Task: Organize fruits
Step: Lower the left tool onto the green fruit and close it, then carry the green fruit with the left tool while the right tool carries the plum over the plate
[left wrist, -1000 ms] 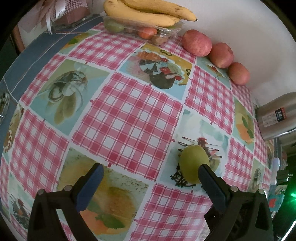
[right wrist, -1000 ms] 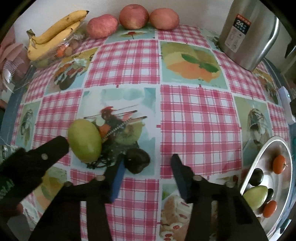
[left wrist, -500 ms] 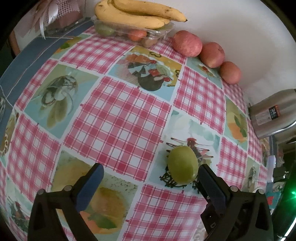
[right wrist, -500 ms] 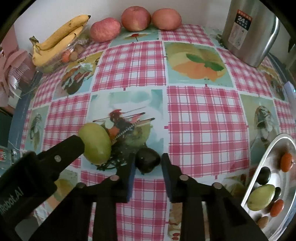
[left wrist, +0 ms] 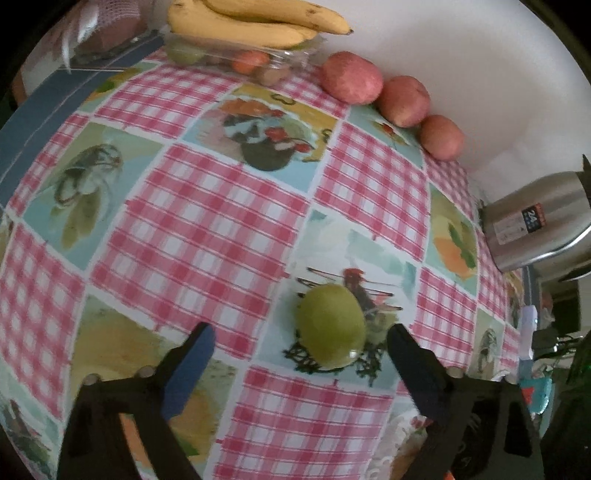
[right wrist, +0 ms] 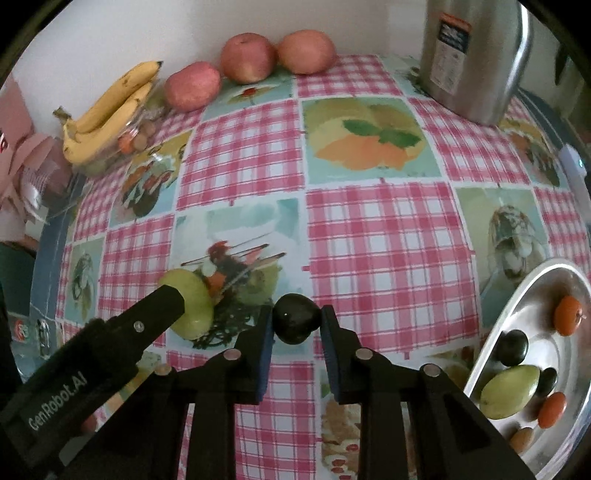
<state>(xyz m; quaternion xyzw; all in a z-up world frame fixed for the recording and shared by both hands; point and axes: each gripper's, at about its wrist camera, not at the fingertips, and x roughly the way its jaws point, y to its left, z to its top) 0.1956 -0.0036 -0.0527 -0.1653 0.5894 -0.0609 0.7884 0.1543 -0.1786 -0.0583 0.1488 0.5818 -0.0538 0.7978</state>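
My right gripper (right wrist: pixel 296 325) is shut on a small dark plum (right wrist: pixel 296 323), held between its blue pads just above the checked tablecloth. My left gripper (left wrist: pixel 299 345) is open, and a green fruit (left wrist: pixel 331 336) lies on the cloth between its fingers, nearer the right one. In the right wrist view the same green fruit (right wrist: pixel 190 308) shows to the left, partly behind a left gripper finger (right wrist: pixel 159 314). A metal plate (right wrist: pixel 491 354) at the right holds several small fruits: green, dark and orange.
Bananas (left wrist: pixel 255 22) lie on a clear tub of small fruits (left wrist: pixel 240 61) at the back. Three red apples (left wrist: pixel 351 81) line the wall. A steel kettle (right wrist: pixel 476 55) stands at the back right. A blue table edge (left wrist: pixel 44 122) runs along the left.
My right gripper has closed on the dark plum and lifted it slightly. My left gripper has shifted so the green fruit sits further between its fingers.
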